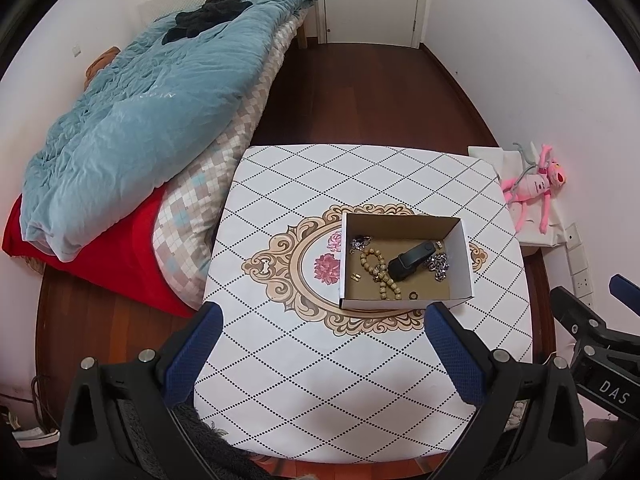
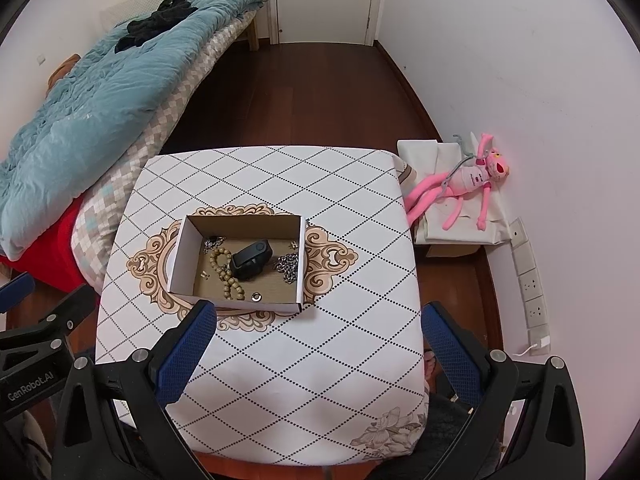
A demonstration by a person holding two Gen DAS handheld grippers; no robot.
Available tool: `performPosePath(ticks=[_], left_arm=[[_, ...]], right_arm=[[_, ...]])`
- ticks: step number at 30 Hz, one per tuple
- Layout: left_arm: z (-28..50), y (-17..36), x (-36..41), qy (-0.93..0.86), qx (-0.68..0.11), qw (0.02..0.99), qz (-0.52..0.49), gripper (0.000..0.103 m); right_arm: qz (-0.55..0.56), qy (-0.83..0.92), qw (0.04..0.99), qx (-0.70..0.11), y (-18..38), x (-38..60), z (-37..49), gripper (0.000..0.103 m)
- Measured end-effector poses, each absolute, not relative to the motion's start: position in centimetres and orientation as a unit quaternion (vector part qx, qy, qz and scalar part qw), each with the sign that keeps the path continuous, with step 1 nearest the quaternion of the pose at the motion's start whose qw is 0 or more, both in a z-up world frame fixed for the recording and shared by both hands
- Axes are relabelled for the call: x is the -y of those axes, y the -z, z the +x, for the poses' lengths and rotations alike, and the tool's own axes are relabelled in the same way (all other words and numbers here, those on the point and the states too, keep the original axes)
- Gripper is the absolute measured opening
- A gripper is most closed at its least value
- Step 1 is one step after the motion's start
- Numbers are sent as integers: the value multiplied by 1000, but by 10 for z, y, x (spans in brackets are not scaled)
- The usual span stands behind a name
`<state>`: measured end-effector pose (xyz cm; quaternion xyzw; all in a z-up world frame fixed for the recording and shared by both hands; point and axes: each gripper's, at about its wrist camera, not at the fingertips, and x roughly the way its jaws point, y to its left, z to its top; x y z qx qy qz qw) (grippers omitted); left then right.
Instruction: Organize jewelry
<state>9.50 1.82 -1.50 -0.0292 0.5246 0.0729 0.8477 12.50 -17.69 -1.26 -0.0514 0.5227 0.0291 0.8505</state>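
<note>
A small open cardboard box (image 1: 464, 256) (image 2: 178, 256) stands on the patterned table (image 1: 320, 380) (image 2: 320, 380). Inside lie a wooden bead bracelet (image 1: 378, 270) (image 2: 226, 270), a black fitness band (image 1: 408, 260) (image 2: 250, 263), a silver chain (image 1: 439, 266) (image 2: 289, 266), a small ring (image 1: 413, 294) (image 2: 255, 297), small gold earrings (image 1: 355, 277) (image 2: 205, 274) and a dark silver piece (image 1: 360, 242) (image 2: 214, 241). My left gripper (image 1: 322, 344) is open and empty, held above the table's near side. My right gripper (image 2: 318, 344) is open and empty, beside the box's near right corner.
A bed with a blue quilt (image 1: 132, 112) (image 2: 80, 104) and red cover lies left of the table. A pink plush toy (image 1: 536, 188) (image 2: 468, 184) lies on white cloth by the right wall. Wall sockets (image 2: 528, 280) sit low at right. Dark wood floor lies beyond.
</note>
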Motion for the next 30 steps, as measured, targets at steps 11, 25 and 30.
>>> performPosePath(ticks=[11,25,30], left_arm=[[94,15,-16,-70,-524,848,-28,103],[94,14,-17,-72,-522,849,-28,103],[95,14,-17,-65,-520,851,-31,103]], right_arm=[[-49,-28,850,-524,14,177,124,103],[-51,-25,850,-524,17,179,124,103],[-52,-24,849,-525,17,179,124,103]])
